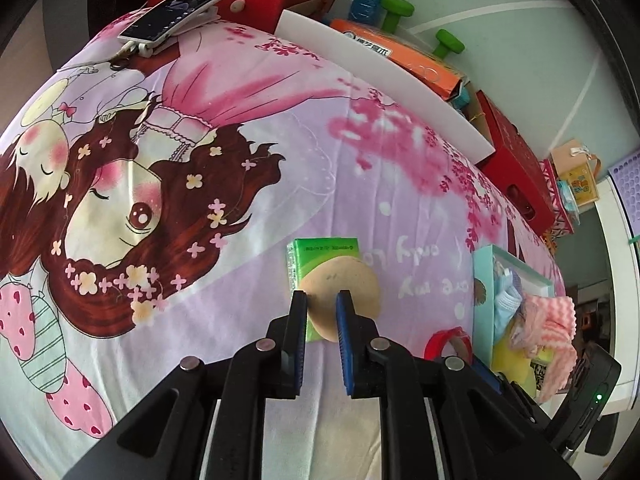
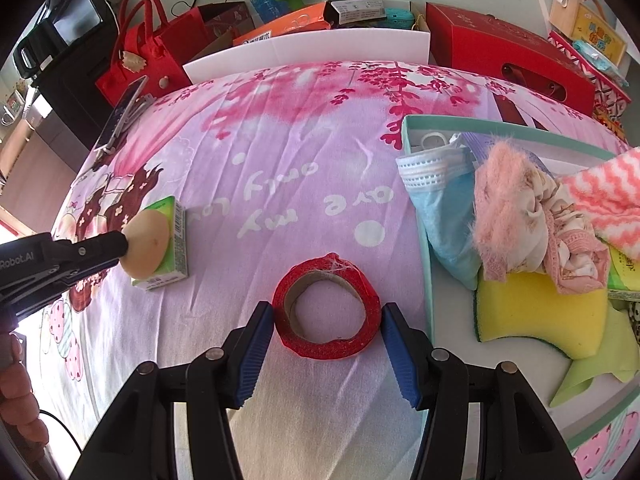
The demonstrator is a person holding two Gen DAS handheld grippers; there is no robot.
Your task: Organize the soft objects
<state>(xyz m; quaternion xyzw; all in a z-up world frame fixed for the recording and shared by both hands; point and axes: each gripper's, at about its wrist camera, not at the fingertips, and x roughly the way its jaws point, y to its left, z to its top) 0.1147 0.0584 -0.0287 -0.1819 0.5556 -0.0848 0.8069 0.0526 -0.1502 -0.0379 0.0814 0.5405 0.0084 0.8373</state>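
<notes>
Just ahead of the right tool point(image 2: 327, 338), whose fingers stand spread, one red tape roll point(image 2: 326, 312) lies flat between them on the bed point(image 2: 280, 152), untouched. To its right, one teal box point(image 2: 428, 280) holds one yellow sponge point(image 2: 536, 312) and one blue mask point(image 2: 440, 200). The left tool point(image 1: 322, 300) pinches one round tan puff point(image 1: 344, 280), raised before one green tissue pack point(image 1: 324, 252). Only the left view shows one phone point(image 1: 178, 10) clearly, far off.

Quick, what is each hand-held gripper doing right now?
Left hand-held gripper: closed on the tan round sponge.
Right hand-held gripper: open, fingers either side of the red tape roll.
</notes>
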